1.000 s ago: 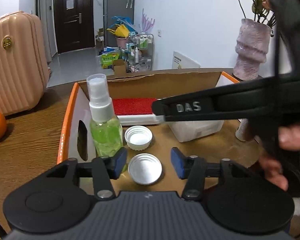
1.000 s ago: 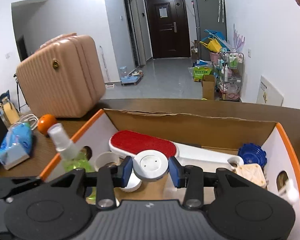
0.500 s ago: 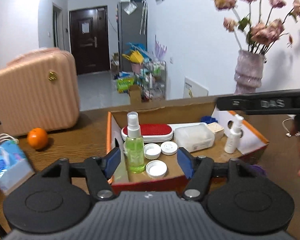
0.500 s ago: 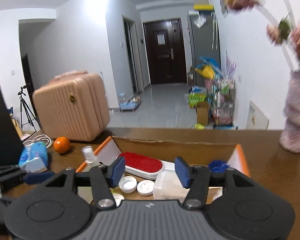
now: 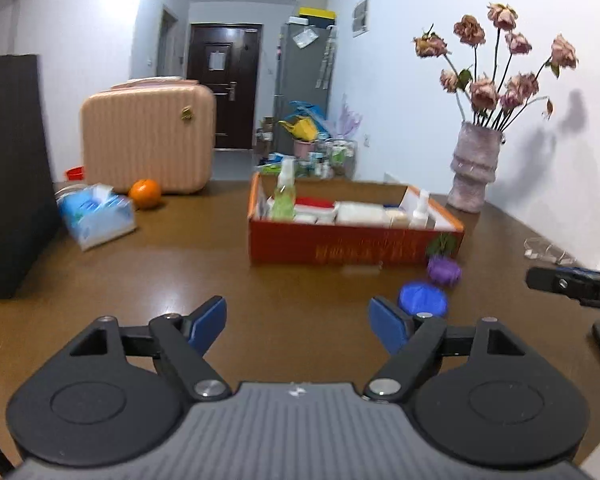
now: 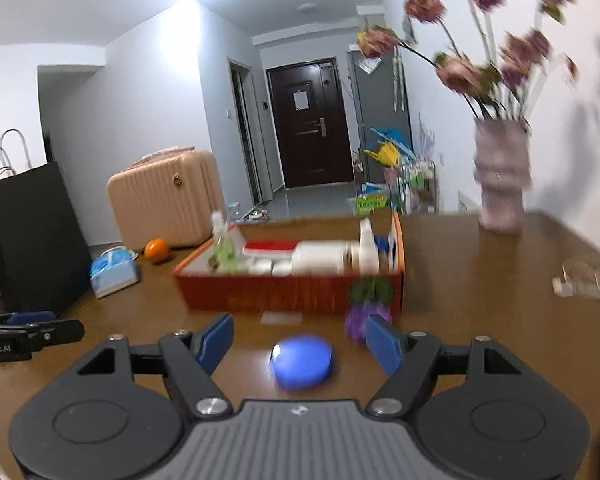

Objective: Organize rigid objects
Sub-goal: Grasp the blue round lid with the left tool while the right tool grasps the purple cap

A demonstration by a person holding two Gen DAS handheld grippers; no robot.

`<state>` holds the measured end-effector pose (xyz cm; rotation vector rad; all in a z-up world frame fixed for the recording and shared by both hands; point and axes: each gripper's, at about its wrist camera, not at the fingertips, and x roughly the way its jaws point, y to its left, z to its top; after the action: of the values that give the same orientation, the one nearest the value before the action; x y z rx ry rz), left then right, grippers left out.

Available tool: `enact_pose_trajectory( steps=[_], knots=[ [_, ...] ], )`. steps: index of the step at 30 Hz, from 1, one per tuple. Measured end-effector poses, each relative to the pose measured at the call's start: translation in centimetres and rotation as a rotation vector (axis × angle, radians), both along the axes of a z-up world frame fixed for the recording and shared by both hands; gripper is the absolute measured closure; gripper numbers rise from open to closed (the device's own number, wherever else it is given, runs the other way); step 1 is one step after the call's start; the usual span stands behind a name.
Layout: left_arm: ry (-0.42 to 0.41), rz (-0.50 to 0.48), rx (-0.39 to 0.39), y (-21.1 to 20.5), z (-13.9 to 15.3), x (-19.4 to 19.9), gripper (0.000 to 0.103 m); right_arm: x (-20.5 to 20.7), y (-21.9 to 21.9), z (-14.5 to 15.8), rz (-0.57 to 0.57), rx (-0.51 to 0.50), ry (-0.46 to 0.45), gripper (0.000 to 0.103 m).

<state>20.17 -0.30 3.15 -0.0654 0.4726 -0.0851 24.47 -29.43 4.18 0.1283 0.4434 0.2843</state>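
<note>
Brown tabletop with orange box, both hand-held grippers just spreading wide, empty.

An orange box holds bottles; a blue lid lies outside.

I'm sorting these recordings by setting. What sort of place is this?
Most likely a lived-in home, at a wooden table near the entry hall: a pink suitcase, a vase of dried flowers and a dark front door all show.
</note>
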Motion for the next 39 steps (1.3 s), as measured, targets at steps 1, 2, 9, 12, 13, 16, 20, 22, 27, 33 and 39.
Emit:
enact_pose_trajectory(
  steps=[1,2,9,12,13,16,20,22,27,33,39],
  knots=[
    [0.01,0.005,0.001,-0.1,-0.6,-0.8,0.021,-1.3,0.0,-0.9,-0.005,0.002,0.006,0.031],
    [0.031,0.003,-0.001,-0.4,-1.3,-1.7,0.021,-2.6,0.0,-1.8,-0.006,-0.005,0.018,0.031],
    [0.046,-0.061,0.028,-2.9,-2.4,-4.3,0.021,-7.3,-0.8,-5.0,-0.015,-0.047,0.071,0.031],
    [0.046,-0.085,0.039,-3.8,-2.2,-4.3,0.021,-7.4,-1.2,-4.9,-0.028,-0.039,0.064,0.031],
    [0.047,-0.093,0.044,-4.2,-2.2,-4.1,0.02,-7.4,-1.3,-5.0,-0.031,-0.036,0.06,0.031],
    [0.068,-0.13,0.049,-5.2,-2.5,-3.1,0.018,-6.9,-1.6,-5.1,-0.032,-0.031,0.059,0.031],
    [0.094,-0.191,0.062,-7.3,-3.1,-0.4,0.017,-5.2,-1.9,-5.5,-0.03,-0.035,0.077,0.031],
    [0.102,-0.224,0.076,-8.7,-3.6,1.5,0.017,-3.9,-2.1,-5.5,-0.031,-0.039,0.087,0.032],
    [0.136,-0.287,0.077,-11.9,-4.7,7.7,0.017,-0.6,-3.1,-4.8,-0.044,-0.049,0.09,0.032],
    [0.186,-0.335,0.093,-14.7,-6.2,14.3,0.017,4.3,-4.5,-4.3,-0.109,-0.062,0.098,0.032],
    [0.234,-0.341,0.098,-15.4,-7.7,18.5,0.035,8.9,-4.6,-4.9,-0.117,-0.054,0.129,0.032]
  ],
)
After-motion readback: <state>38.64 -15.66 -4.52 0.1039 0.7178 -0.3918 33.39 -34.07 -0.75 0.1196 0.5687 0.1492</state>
